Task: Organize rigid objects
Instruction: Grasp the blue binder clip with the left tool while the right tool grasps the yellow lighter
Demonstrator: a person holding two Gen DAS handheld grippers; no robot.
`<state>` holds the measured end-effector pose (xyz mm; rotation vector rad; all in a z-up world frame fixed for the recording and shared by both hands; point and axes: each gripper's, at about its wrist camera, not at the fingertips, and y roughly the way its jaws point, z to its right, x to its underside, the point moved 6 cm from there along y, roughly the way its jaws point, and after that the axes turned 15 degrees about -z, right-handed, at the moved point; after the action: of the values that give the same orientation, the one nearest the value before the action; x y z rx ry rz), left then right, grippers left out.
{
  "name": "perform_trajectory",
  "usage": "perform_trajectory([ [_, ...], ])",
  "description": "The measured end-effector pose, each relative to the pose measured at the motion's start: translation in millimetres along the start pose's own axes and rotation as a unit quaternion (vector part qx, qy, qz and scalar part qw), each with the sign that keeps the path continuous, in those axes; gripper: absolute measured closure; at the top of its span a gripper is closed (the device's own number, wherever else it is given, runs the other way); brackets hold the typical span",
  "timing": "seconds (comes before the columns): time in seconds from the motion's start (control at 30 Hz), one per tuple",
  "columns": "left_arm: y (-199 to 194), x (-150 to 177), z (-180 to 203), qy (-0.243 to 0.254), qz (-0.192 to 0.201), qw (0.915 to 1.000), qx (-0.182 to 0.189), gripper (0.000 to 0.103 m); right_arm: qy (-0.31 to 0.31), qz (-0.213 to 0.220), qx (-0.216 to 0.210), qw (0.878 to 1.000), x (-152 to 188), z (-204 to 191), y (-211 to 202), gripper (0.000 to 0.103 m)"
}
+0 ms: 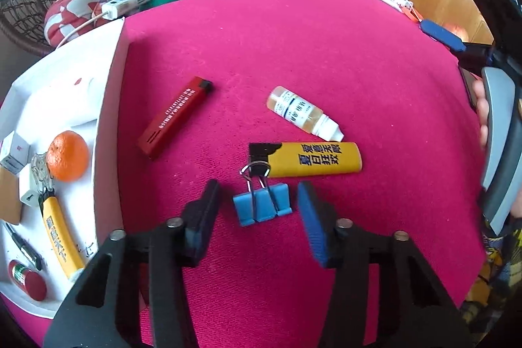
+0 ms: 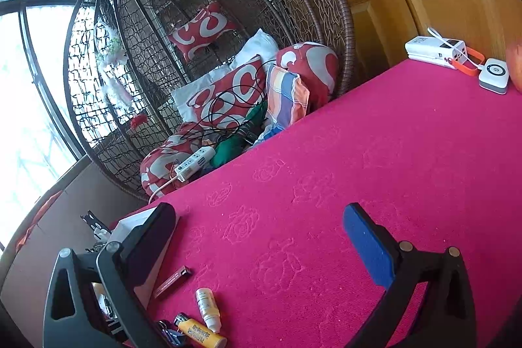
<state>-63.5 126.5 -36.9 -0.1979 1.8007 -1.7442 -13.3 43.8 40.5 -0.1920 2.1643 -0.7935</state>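
Note:
A blue binder clip (image 1: 262,206) lies on the pink cloth between the pads of my left gripper (image 1: 259,188). A small gap shows on each side, so the pads do not press on it. Just beyond lie a yellow lighter (image 1: 313,158), a small dropper bottle (image 1: 303,113) and a red lighter (image 1: 176,116). A white tray (image 1: 107,106) at the left holds an orange (image 1: 68,155), another yellow lighter (image 1: 60,237) and other small items. My right gripper (image 2: 261,237) hovers open over bare cloth with nothing between its fingers (image 1: 442,35). In the right wrist view the bottle (image 2: 207,309) lies at the bottom left.
A white power bank (image 2: 437,51) and a round white device (image 2: 494,75) sit at the far right corner of the cloth. Behind the table hangs a wicker chair (image 2: 342,22) with cushions, cables and a power strip (image 2: 195,162). A wooden door stands to the right.

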Motion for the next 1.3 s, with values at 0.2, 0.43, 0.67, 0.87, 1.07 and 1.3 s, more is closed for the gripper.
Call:
perform_trajectory([
  [0.2, -6, 8, 2, 0.008, 0.015, 0.9998, 0.010, 0.070, -0.123, -0.081, -0.011, 0.989, 25, -29, 17, 0.000],
  [0.43, -26, 25, -10, -0.008, 0.040, 0.9987, 0.030, 0.070, -0.291, -0.189, 0.003, 0.938, 86, -60, 37, 0.000],
  [0.67, -47, 40, -20, -0.026, 0.065, 0.9964, 0.049, 0.070, -0.390, -0.199, -0.056, 0.897, 106, -114, 48, 0.003],
  [0.87, -55, 54, -25, -0.034, 0.076, 0.9948, 0.059, 0.070, -0.428, -0.272, -0.072, 0.859, 128, -129, 94, 0.040],
  [1.07, -58, 53, -29, -0.037, 0.084, 0.9937, 0.064, 0.070, -0.413, -0.294, -0.046, 0.860, 125, -110, 104, 0.065],
  [1.3, -59, 53, -26, -0.033, 0.087, 0.9934, 0.067, 0.070, -0.458, -0.290, 0.002, 0.841, 139, -109, 88, 0.070],
])
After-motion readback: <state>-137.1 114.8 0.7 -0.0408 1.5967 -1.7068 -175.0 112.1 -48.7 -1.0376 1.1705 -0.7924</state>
